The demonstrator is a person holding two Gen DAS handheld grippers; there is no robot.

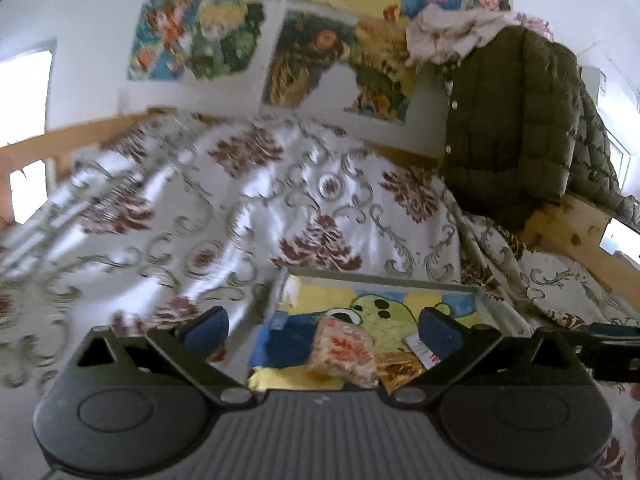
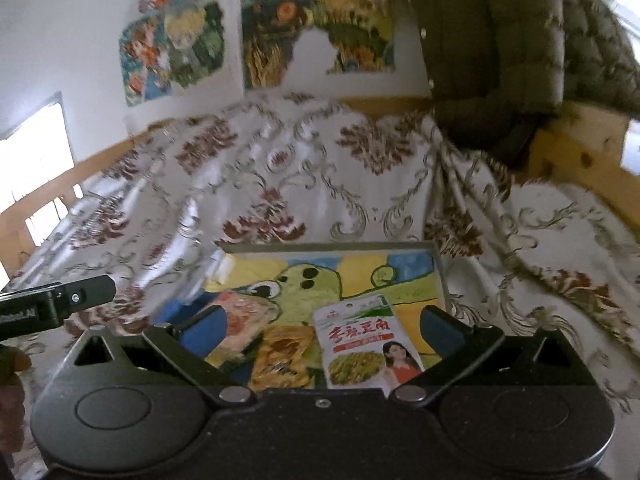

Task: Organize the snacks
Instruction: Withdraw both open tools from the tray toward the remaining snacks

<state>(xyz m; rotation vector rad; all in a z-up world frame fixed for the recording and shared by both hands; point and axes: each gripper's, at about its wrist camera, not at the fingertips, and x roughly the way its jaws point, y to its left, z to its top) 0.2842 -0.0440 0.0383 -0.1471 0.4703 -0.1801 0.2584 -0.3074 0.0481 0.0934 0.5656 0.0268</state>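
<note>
A shallow tray [image 1: 384, 280] [image 2: 332, 247] with a green cartoon frog picture lies on the patterned bedspread. In it rest three snack packets: a pink-and-red one [image 1: 346, 354] [image 2: 244, 328], a golden-brown one [image 1: 400, 372] [image 2: 284, 356], and a white one with red lettering [image 1: 424, 350] [image 2: 360, 344]. My left gripper [image 1: 322, 332] stands open above the tray's near left part, nothing between its blue pads. My right gripper [image 2: 322, 330] is open too, raised above the packets and holding nothing. Part of the other gripper shows at each view's edge.
The white bedspread with red and grey ornaments [image 1: 240, 200] covers the bed all around the tray. An olive padded jacket [image 1: 516, 120] [image 2: 500, 40] hangs over the wooden bed frame [image 1: 568, 236] at right. Colourful pictures [image 1: 336, 64] hang on the white wall behind.
</note>
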